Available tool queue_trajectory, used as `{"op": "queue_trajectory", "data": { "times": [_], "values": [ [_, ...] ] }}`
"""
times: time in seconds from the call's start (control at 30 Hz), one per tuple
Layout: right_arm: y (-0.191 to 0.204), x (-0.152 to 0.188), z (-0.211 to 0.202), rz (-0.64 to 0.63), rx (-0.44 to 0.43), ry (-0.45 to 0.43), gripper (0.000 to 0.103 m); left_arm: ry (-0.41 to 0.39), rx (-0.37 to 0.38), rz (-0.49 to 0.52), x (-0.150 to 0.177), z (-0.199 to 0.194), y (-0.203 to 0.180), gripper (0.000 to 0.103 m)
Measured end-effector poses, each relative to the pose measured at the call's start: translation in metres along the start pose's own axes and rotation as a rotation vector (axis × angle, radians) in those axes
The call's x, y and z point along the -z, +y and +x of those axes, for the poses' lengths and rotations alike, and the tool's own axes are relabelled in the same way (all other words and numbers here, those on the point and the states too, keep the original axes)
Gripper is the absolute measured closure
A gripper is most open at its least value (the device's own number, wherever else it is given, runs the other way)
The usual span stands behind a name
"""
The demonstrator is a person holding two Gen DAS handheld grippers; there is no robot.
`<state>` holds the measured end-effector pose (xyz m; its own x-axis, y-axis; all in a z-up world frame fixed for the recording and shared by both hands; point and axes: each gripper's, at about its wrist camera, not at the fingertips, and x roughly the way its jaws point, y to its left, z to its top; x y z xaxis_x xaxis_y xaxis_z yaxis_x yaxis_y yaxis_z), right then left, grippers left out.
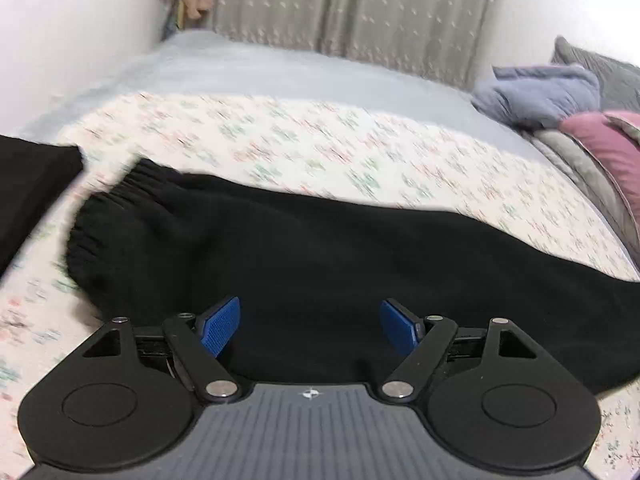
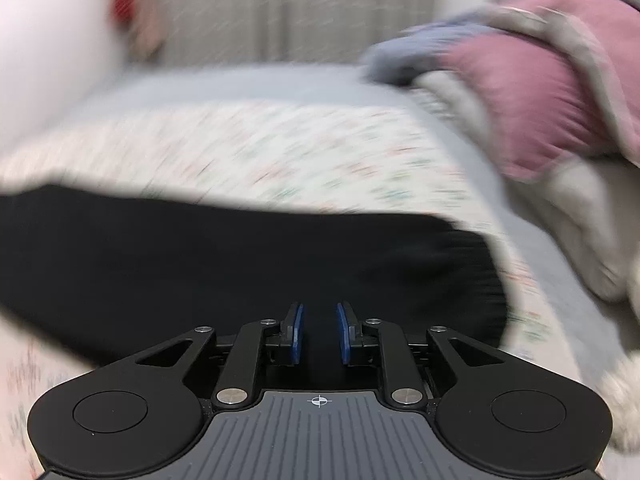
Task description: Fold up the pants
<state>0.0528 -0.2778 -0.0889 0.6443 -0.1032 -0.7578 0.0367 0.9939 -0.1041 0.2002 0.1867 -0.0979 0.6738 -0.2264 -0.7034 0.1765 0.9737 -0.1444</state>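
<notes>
1. We see black pants (image 1: pixel 304 256) laid flat across a bed (image 1: pixel 248 76), on a white bedspread (image 1: pixel 320 140) printed with small green and red motifs.
2. In the left wrist view, a gathered elastic end (image 1: pixel 108 216) of the pants lies at the left, and the dark fabric runs off to the right edge of the picture.
3. Our left gripper (image 1: pixel 310 328) hovers over the pants with its jaws standing wide; only the cloth below shows in the gap, and the blue pads (image 1: pixel 218 330) press on nothing.
4. Our right gripper (image 2: pixel 319 332) is over the pants (image 2: pixel 240 264) too, its jaws narrow with a slim gap between the blue pads (image 2: pixel 297 334); we see no fold of fabric pinched there.
5. In the right wrist view the pants end at the right near the edge of the bedspread (image 2: pixel 260 152); this view is heavily blurred.
6. A second black garment (image 1: pixel 28 184) lies at the far left, apart from the pants.
7. Pink (image 1: pixel 608 148), grey and blue-grey pillows or bedding (image 1: pixel 540 92) are piled at the right, and a pale curtain (image 1: pixel 360 8) hangs behind the bed.
</notes>
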Motion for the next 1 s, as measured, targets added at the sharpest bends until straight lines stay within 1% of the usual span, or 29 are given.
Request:
{"op": "queue_trajectory", "data": {
  "times": [0.03,0.07,0.1,0.13,0.17,0.2,0.27,0.33,0.37,0.4,0.47,0.57,0.6,0.63,0.67,0.7,0.73,0.77,0.83,0.87,0.9,0.93,0.97,1.0],
  "values": [
    [0.009,0.0,0.006,-0.035,-0.002,0.023,0.084,0.036,-0.002,0.006,0.003,0.008,-0.005,0.01],
    [0.017,0.002,0.014,-0.066,0.01,0.05,0.084,0.079,-0.022,0.016,0.008,0.018,-0.01,0.01],
    [0.022,0.004,0.018,-0.098,0.03,0.058,0.084,0.102,-0.052,0.032,0.012,0.026,-0.013,0.01],
    [0.023,0.006,0.018,-0.113,0.034,0.057,0.084,0.105,-0.079,0.056,0.016,0.03,-0.015,0.009],
    [0.019,0.005,0.017,-0.103,0.032,0.062,0.084,0.101,-0.102,0.083,0.018,0.032,-0.015,0.008],
    [0.011,0.005,0.017,-0.079,0.04,0.069,0.083,0.104,-0.112,0.086,0.018,0.032,-0.014,0.008],
    [-0.003,0.006,0.017,-0.064,0.11,0.083,0.081,0.123,-0.109,0.043,0.017,0.029,-0.004,0.008],
    [-0.014,0.009,0.019,-0.101,0.228,0.1,0.081,0.138,-0.108,0.032,0.016,0.026,0.002,0.008],
    [-0.019,0.009,0.02,-0.099,0.248,0.101,0.08,0.143,-0.111,0.031,0.015,0.024,0.004,0.008],
    [-0.026,0.008,0.018,-0.07,0.239,0.099,0.078,0.142,-0.115,0.018,0.012,0.022,0.007,0.01],
    [-0.033,0.007,0.014,-0.016,0.229,0.097,0.078,0.117,-0.117,-0.033,0.007,0.013,0.012,0.013],
    [-0.032,0.006,0.008,-0.027,0.289,0.082,0.078,0.045,-0.076,-0.071,0.002,-0.004,0.021,0.013],
    [-0.031,0.005,0.005,-0.031,0.319,0.076,0.078,0.036,-0.067,-0.071,0.001,-0.008,0.022,0.011],
    [-0.032,0.004,0.004,-0.024,0.336,0.077,0.078,0.042,-0.074,-0.068,0.001,-0.007,0.024,0.01],
    [-0.035,0.004,0.004,-0.007,0.341,0.083,0.078,0.065,-0.096,-0.072,0.002,-0.003,0.027,0.01],
    [-0.038,0.002,0.006,0.013,0.344,0.091,0.078,0.106,-0.112,-0.08,0.004,0.005,0.031,0.01],
    [-0.041,0.001,0.007,0.033,0.348,0.1,0.078,0.139,-0.11,-0.088,0.006,0.011,0.034,0.01],
    [-0.043,-0.001,0.007,0.045,0.351,0.098,0.078,0.146,-0.109,-0.086,0.006,0.018,0.035,0.01],
    [-0.043,-0.005,0.0,0.076,0.324,0.062,0.074,0.143,-0.121,-0.065,0.004,0.016,0.031,0.01],
    [-0.042,-0.008,-0.002,0.083,0.303,0.04,0.07,0.135,-0.12,-0.069,0.003,0.011,0.031,0.01],
    [-0.04,-0.01,-0.005,0.094,0.278,0.019,0.065,0.121,-0.113,-0.077,0.0,0.009,0.031,0.01],
    [-0.038,-0.013,-0.007,0.103,0.256,0.001,0.062,0.1,-0.102,-0.08,-0.002,0.006,0.032,0.01],
    [-0.035,-0.016,-0.006,0.105,0.239,-0.007,0.057,0.075,-0.093,-0.081,-0.005,0.002,0.03,0.009],
    [-0.032,-0.02,-0.004,0.101,0.224,-0.007,0.055,0.05,-0.086,-0.083,-0.009,-0.001,0.029,0.008]
  ]
}}
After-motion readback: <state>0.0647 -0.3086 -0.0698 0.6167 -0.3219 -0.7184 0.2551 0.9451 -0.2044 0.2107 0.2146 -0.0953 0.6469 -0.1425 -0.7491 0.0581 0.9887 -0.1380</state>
